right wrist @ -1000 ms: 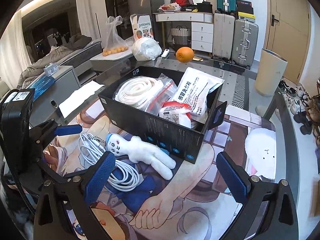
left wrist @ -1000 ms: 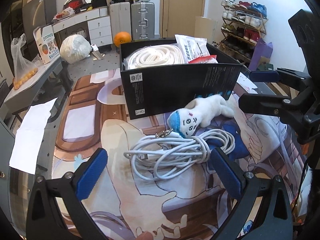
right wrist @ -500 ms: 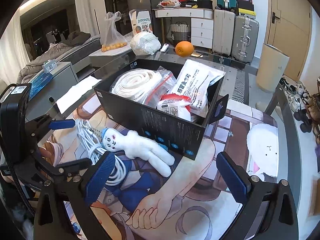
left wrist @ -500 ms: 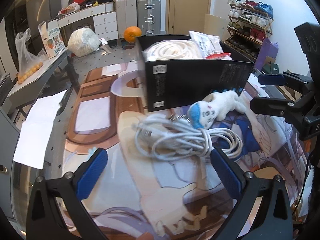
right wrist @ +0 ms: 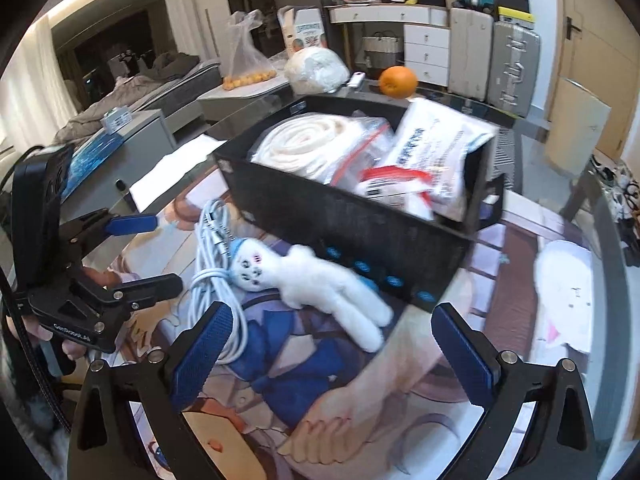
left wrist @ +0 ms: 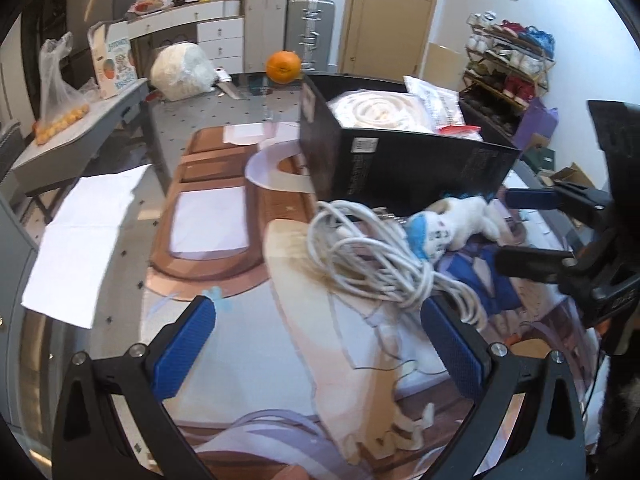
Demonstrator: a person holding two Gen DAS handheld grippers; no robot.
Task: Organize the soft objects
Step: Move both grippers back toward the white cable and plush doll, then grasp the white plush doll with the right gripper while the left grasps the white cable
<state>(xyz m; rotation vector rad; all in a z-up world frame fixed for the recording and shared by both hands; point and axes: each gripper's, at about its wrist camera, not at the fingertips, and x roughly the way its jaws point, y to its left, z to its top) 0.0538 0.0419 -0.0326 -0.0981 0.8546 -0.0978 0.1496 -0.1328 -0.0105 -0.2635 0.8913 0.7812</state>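
A white plush doll with a blue cap [right wrist: 304, 280] lies on the printed mat in front of a black box [right wrist: 352, 224]; it also shows in the left wrist view [left wrist: 452, 224]. A coiled white cable [left wrist: 372, 256] lies beside the doll's head and also shows in the right wrist view [right wrist: 216, 256]. The box [left wrist: 400, 168] holds a coiled white rope [right wrist: 304, 144] and white packets [right wrist: 436, 144]. My left gripper [left wrist: 320, 344] is open and empty, just short of the cable. My right gripper [right wrist: 332, 352] is open and empty, just short of the doll.
An orange [left wrist: 284, 65] and a white wrapped bundle [left wrist: 180, 72] sit at the table's far end. White paper [left wrist: 84, 236] lies at the left. A white rabbit-print cushion [right wrist: 564, 296] lies right of the box. Suitcases, drawers and a shoe rack stand behind.
Both views have shifted. The left gripper swung left, so cable and doll now sit toward its right finger. The right gripper moved closer to the doll and box.
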